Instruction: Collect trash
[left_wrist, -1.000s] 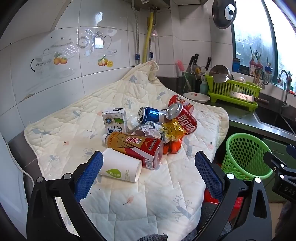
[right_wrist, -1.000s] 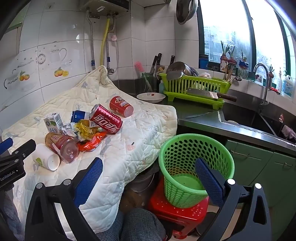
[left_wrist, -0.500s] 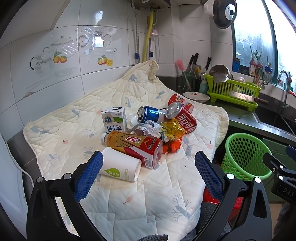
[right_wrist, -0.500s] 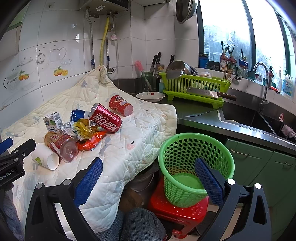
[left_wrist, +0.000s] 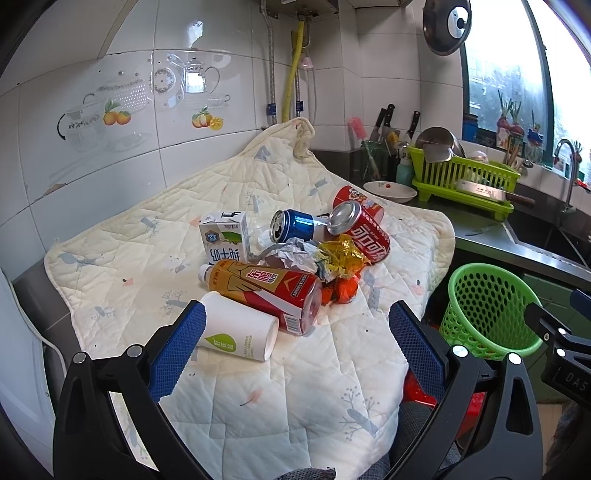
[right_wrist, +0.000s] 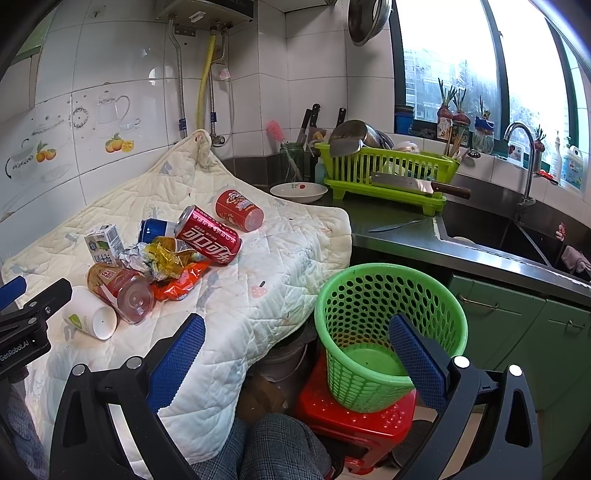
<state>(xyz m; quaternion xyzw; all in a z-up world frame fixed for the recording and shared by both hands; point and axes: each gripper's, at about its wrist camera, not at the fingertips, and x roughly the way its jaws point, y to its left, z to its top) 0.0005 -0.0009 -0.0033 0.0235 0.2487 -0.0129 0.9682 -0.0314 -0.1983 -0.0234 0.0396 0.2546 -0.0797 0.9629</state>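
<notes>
A heap of trash lies on a quilted cream cloth (left_wrist: 295, 369): a white paper cup (left_wrist: 240, 332) on its side, a plastic bottle (left_wrist: 266, 288) with a red and yellow label, a milk carton (left_wrist: 223, 238), a blue can (left_wrist: 291, 225), two red cans (left_wrist: 365, 232), crumpled foil (left_wrist: 295, 254) and wrappers (left_wrist: 341, 254). My left gripper (left_wrist: 295, 343) is open just short of the cup, nothing between its fingers. My right gripper (right_wrist: 295, 354) is open and empty in front of the green mesh basket (right_wrist: 388, 325), which stands on a red stool (right_wrist: 354, 410).
A steel counter (right_wrist: 399, 236) runs right of the cloth with a white bowl (right_wrist: 298, 191), a green dish rack (right_wrist: 388, 166) carrying a cleaver, a loose knife and a sink (right_wrist: 495, 232) with a tap. A person's checked trouser leg (right_wrist: 273, 450) shows at the bottom.
The left wrist view has shifted slightly: the trash heap sits a little lower and closer to the fingers. The right gripper has barely moved. Both stay open.
</notes>
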